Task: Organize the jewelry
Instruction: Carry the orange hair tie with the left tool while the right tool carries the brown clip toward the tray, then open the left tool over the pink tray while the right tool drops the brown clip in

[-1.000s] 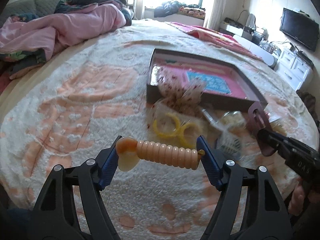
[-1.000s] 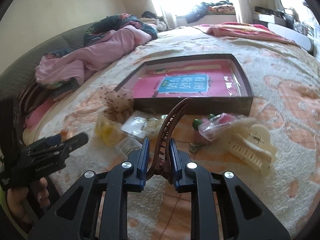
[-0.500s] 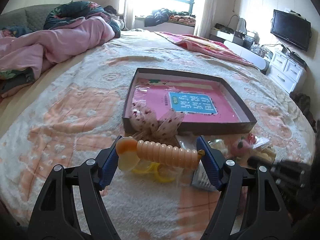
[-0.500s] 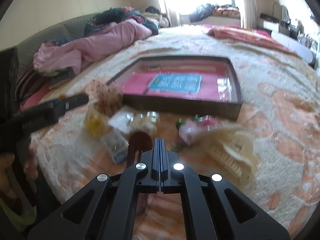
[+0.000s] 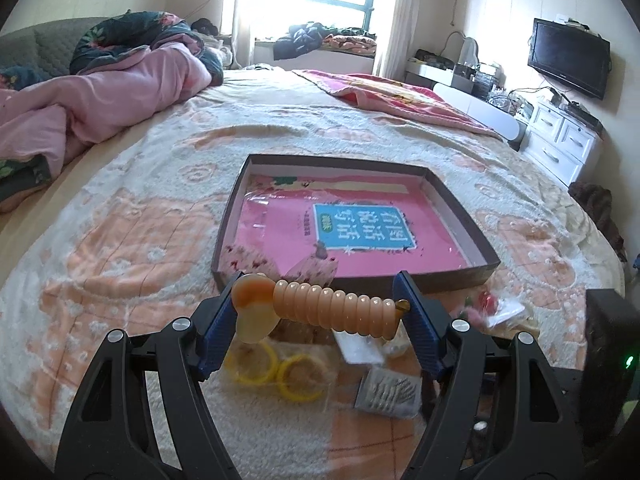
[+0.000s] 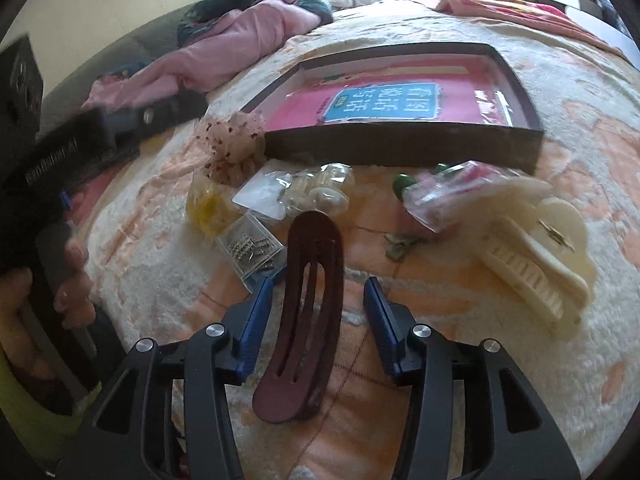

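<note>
Spread across the bed's fuzzy peach-and-cream blanket (image 5: 132,248) are loose hair things beside the shallow dark tray (image 5: 460,208). My left gripper (image 5: 316,312) clamps the ribbed orange hair clip (image 5: 332,310) end to end in the air short of the tray, and I judge it could twist free. My right gripper (image 6: 316,320) is opening, pads clear of the maroon clip (image 6: 308,312) lying between them, which could snag a pad.
</note>
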Demonstrator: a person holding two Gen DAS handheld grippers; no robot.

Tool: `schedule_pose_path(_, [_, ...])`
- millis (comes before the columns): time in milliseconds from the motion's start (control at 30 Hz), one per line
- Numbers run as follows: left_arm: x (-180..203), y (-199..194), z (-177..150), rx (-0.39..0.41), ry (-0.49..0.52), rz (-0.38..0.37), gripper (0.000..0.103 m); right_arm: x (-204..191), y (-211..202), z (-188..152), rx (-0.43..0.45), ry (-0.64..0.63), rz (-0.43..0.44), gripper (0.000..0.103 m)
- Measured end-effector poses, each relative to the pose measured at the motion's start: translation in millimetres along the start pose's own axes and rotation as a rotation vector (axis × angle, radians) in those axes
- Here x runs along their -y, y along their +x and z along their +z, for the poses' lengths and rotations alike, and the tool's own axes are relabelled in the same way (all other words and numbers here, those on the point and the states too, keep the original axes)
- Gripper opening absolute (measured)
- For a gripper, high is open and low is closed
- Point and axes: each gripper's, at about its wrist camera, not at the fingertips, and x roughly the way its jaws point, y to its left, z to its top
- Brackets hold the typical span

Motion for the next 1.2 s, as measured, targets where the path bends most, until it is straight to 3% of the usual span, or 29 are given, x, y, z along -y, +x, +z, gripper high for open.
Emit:
schedule_pose_path(33, [0.5, 0.5, 2.0, 0.002, -0.001, -0.004, 0.065, -1.6, 2.0, 0.6, 0.001, -0.014, -0.001, 0.044])
schedule_pose_path(100, [2.7, 2.5, 5.9, 0.007, 0.002, -0.007, 0.065, -4.1, 5.5, 1.9, 0.002, -0.039, -0.003, 0.029])
schedule_pose_path(400, [2.6, 21.8, 34.2, 0.027, -0.010, -0.004, 0.065, -1.6, -20.9, 21.0, 0.098, -0.053, 0.012, 0.021])
schedule_pose_path(467, [0.5, 27.4, 41.5, 0.032, -0.019, 0.000, 0.065, 0.9, -28.8, 31.1, 0.121, -0.056, 0.020, 0.009])
schedule_pose_path(733, [-8.8, 57.8, 59.6, 0.032, -0.044, 0.020, 0.065, 26.2, -50.3, 82.9, 0.229, -0.023, -0.014, 0.008])
schedule_pose_path(900, [-17.9, 81.8, 58.3, -0.007, -0.050, 0.031, 0.065, 59.9, -46.6, 113.6, 0.269, 0.041, -0.054, 0.008])
schedule_pose_path(1200, [-30.4, 111.2, 45.9, -0.088, -0.049, 0.064, 0.066, 108.2, -2.0, 143.3, 0.149, 0.104, -0.132, 0.008])
